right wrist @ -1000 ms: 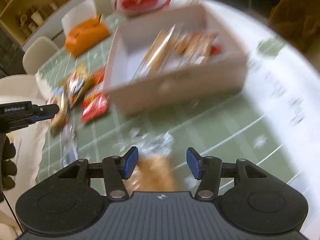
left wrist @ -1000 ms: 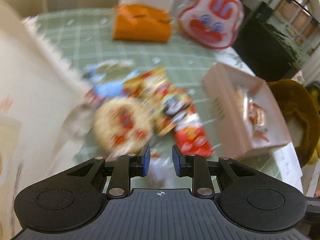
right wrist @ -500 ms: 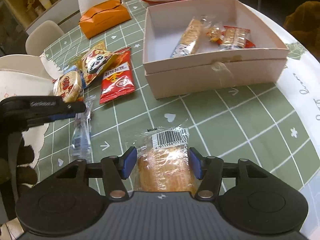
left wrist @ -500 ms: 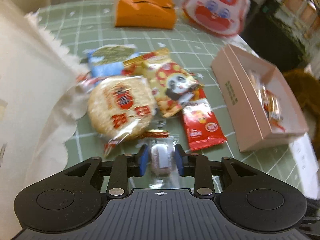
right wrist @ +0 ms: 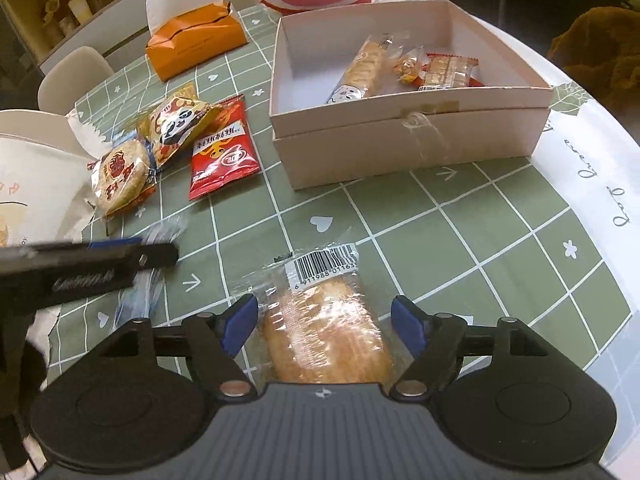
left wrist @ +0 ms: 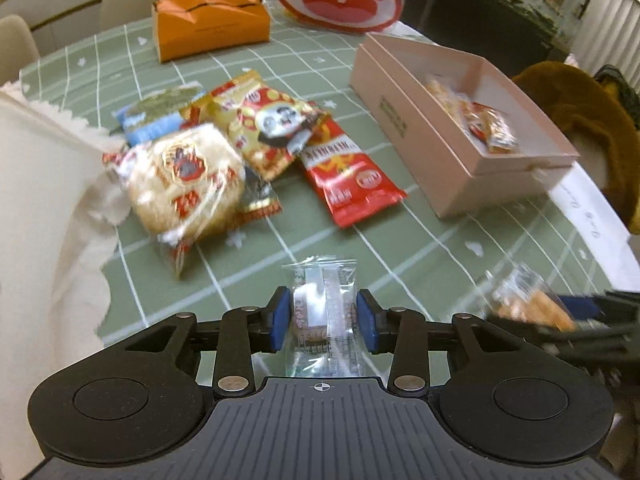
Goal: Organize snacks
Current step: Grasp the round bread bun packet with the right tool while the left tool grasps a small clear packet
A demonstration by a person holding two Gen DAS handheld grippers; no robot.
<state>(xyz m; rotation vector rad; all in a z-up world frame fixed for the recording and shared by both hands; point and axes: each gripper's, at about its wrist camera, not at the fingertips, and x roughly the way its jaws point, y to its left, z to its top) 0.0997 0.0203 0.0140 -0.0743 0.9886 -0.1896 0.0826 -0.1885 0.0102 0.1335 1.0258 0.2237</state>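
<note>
Crinkly plastic, light, slippery: our left gripper (left wrist: 322, 320) opening around candy (left wrist: 320, 308), right gripper (right wrist: 325, 326) opening around soft bread (right wrist: 326, 332), both on table (right wrist: 500, 240); pinch mid-body gently, box (right wrist: 400, 144) ahead

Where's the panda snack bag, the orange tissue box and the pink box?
Yellow panda snack bag (right wrist: 176, 124), right wrist view, on the panda face.
Orange tissue box (right wrist: 196, 40), right wrist view, on its top.
Pink cardboard box (right wrist: 408, 144), right wrist view, on its front wall.
</note>
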